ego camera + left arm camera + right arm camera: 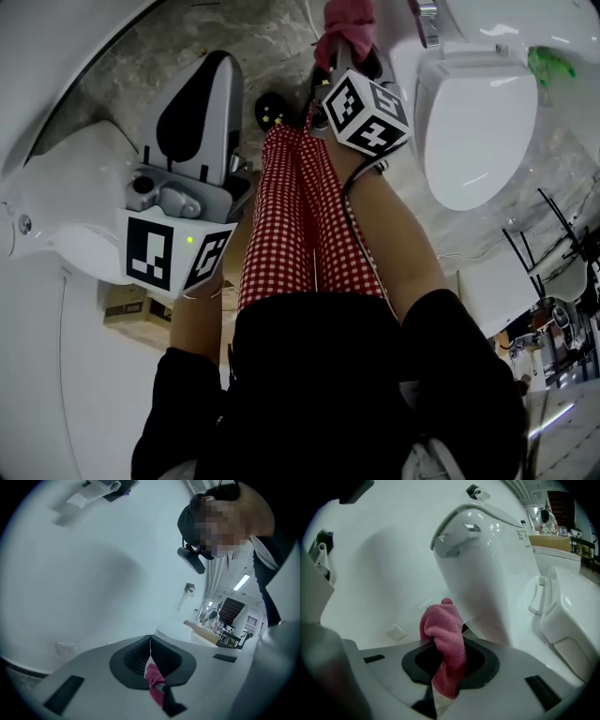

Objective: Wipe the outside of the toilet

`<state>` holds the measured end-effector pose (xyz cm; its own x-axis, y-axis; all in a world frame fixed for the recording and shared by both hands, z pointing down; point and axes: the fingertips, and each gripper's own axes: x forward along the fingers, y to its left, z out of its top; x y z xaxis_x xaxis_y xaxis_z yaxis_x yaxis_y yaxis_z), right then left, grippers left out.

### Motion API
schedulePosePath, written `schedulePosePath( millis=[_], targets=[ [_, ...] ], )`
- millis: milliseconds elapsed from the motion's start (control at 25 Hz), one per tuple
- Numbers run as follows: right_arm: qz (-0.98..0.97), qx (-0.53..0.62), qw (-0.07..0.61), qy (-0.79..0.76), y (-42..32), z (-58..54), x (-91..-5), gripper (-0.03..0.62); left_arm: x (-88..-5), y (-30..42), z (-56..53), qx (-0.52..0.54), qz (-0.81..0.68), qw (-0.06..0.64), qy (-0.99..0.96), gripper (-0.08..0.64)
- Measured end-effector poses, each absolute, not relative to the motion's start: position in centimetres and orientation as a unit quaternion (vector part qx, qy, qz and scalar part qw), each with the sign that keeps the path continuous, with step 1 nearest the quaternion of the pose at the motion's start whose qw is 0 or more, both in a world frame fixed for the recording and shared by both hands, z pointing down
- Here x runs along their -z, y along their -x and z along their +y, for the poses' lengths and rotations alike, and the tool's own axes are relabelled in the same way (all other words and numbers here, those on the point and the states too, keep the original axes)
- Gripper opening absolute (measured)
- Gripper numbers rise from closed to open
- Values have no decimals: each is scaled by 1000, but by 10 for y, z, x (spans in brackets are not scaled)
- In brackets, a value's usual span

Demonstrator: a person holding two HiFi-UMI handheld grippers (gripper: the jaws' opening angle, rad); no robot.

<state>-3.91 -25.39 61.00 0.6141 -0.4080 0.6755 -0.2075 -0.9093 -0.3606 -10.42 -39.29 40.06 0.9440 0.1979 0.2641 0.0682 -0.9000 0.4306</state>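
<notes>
Grey marbled floor (pixel 272 37) is showing beneath the person's red checked trousers (pixel 291 216), with a white wall (pixel 70 573) filling most of the left gripper view. The white toilet (pixel 478 122) is standing at the right of the head view with its lid down. The right gripper (pixel 449 660) is clamping a pink cloth (pixel 443 634), which is rising out of the jaws just beside the toilet's outer side; I cannot tell whether it is touching. The left gripper (pixel 150 651) is pointing away from the toilet toward the wall, its jaws pressing together into a thin seam and pinching a small pink scrap (pixel 154 681) low between them.
</notes>
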Motion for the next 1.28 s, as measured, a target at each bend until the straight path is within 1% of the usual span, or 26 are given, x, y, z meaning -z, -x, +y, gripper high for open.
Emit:
schedulePosePath(
  millis=[200,360,680,880,1040,1160,1280],
  targets=[
    [228,367,111,895,43,-272,-555,78,-367,106,-409,-129,54,172,-975,11],
    [267,327,106,900,48,-286,-508,78,-343,110,-420,-113,54,157,-980,11],
    [355,241,51,902,73,-312,-403,78,-311,115,-418,-118,81,140,-980,11],
    [393,208,63,894,92,-322,-327,78,-275,120,-400,-118,146,184,-965,11],
    [433,176,66,882,102,-323,-268,80,-240,120,-377,-119,211,144,-959,11],
    [441,164,92,878,99,-316,-236,80,-210,116,-361,-111,252,135,-952,11],
    [439,153,98,880,92,-309,-218,80,-185,110,-352,-108,273,117,-949,11]
  ],
)
